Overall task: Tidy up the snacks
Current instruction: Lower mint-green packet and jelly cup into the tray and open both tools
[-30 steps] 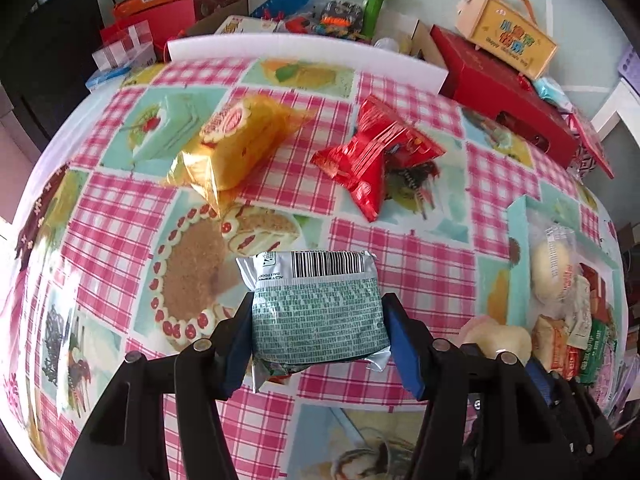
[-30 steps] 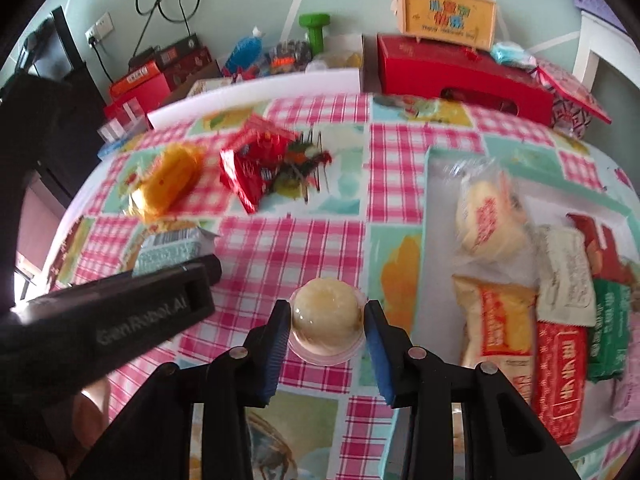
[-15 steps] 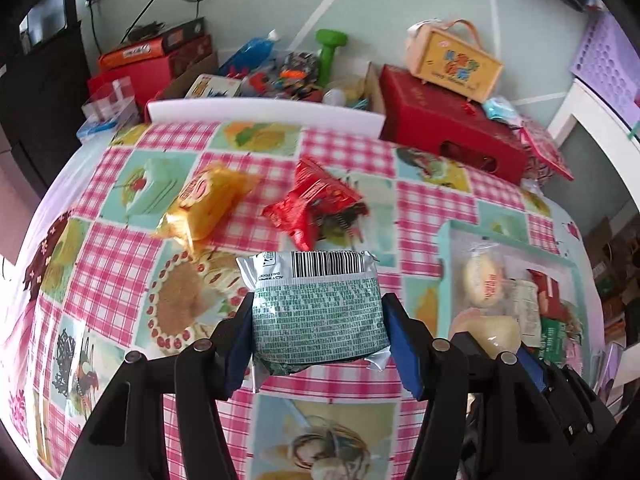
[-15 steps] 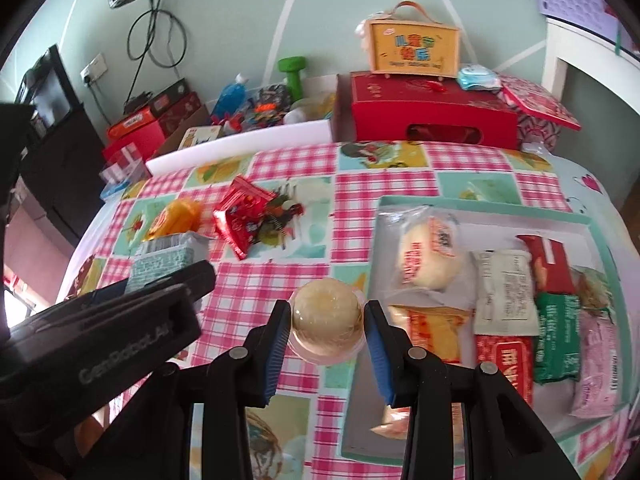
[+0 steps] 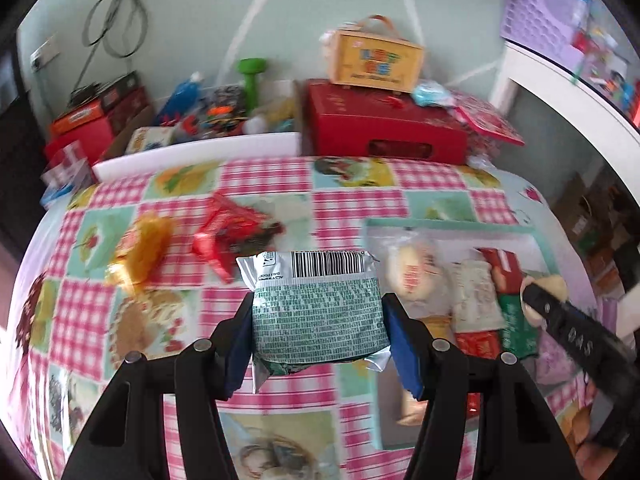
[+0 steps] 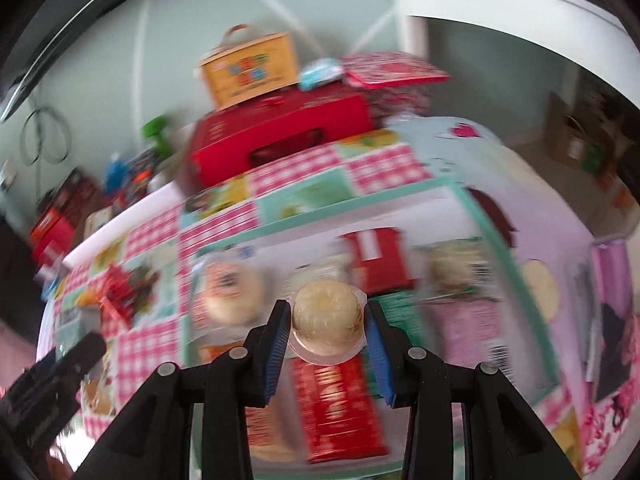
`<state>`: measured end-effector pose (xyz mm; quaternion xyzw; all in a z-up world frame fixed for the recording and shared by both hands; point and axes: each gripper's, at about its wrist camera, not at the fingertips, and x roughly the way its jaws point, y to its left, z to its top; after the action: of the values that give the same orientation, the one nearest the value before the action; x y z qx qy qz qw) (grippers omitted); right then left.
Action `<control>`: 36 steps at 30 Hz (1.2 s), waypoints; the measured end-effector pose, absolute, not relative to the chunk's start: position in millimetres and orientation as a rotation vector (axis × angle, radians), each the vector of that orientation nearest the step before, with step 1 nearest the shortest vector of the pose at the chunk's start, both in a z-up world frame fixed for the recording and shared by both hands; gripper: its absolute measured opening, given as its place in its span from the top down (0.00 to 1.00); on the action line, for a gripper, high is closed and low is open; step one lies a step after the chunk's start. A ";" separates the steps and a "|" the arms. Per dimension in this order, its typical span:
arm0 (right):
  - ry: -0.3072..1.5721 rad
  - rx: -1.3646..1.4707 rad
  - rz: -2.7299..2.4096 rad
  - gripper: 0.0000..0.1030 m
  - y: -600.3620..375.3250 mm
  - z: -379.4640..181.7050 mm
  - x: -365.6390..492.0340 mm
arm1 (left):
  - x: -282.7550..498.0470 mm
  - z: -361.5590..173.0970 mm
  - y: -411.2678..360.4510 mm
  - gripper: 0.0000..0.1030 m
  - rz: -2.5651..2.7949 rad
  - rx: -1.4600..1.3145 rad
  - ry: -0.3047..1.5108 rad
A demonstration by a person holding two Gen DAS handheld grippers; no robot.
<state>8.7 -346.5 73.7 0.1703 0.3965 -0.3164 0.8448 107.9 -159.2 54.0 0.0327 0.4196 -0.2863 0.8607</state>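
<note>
**Snacks in transit toward the tray**

Carrying stage, judged from both loads held clear of the checked surface (image 5: 360, 200) and aimed at the mint-rimmed tray (image 5: 448, 224) on the right. Two snacks not yet collected at far left: yellow packet (image 5: 144, 248) and red packet (image 5: 228, 236), lying just beside each other on the cloth.

Left tongs (image 5: 320, 336): clamped on the green-and-silver packet (image 5: 320, 312) by its two side edges, barcode end pointing away, pitched steeply downward over the surface just left of the tray's near corner. Right tongs (image 6: 327, 332): closed tight on the round pale pudding cup (image 6: 327, 320), tilted down over the middle of the tray, above the red wrapper (image 6: 336, 400) and beside the round bun (image 6: 232, 292) at left.

Next, likely: lowering each load into a bare patch of tray, little of which shows, then opening. Needs care with the cup, squeezed at its rim and apt to roll. Heavy blur in the right view; finer placement impossible to tell.
</note>
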 end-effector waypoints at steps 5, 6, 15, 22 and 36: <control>0.815 0.396 -0.739 0.61 -370.8 77.5 -9.1 | 87.5 55.5 -191.2 0.40 -0.690 0.124 0.857; 0.811 0.401 -0.746 0.61 -374.5 77.6 -11.3 | 83.2 54.7 -198.6 0.40 -0.706 0.140 0.850; 0.814 0.425 -0.785 0.61 -392.4 72.5 -20.8 | 60.5 35.6 -245.5 0.40 -0.799 0.221 0.849; 0.826 0.426 -0.781 0.61 -393.6 67.2 -17.7 | 60.6 31.9 -260.5 0.40 -0.811 0.245 0.825; 0.848 0.418 -0.782 0.60 -393.3 63.4 -14.6 | 58.4 27.1 -266.5 0.38 -0.846 0.235 0.861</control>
<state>-14.6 -393.3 63.4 0.1960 0.3980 -0.3668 0.8177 58.4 -266.5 27.1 0.1105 0.4040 -0.3967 0.8168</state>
